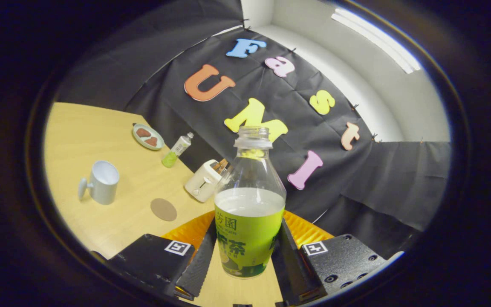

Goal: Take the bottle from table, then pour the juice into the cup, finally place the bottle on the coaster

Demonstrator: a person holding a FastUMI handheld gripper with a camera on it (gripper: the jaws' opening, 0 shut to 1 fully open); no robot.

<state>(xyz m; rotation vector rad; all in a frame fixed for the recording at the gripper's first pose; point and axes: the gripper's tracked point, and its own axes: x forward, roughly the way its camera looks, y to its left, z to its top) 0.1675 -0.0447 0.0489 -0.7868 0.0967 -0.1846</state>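
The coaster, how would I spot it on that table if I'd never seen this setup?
Start at the wooden table and find the white cup with its handle. The coaster lies flat between that cup and the white toaster, beyond the gripper, whose fingers clamp the green-labelled bottle. It is the only plain brown disc, and nothing stands on it.

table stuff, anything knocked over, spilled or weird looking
Nothing looks spilled or damaged. The bottle is uncapped and held between the gripper fingers, liquid level. Cup, coaster, toaster, small bottle and plate only lean with the tilted view.
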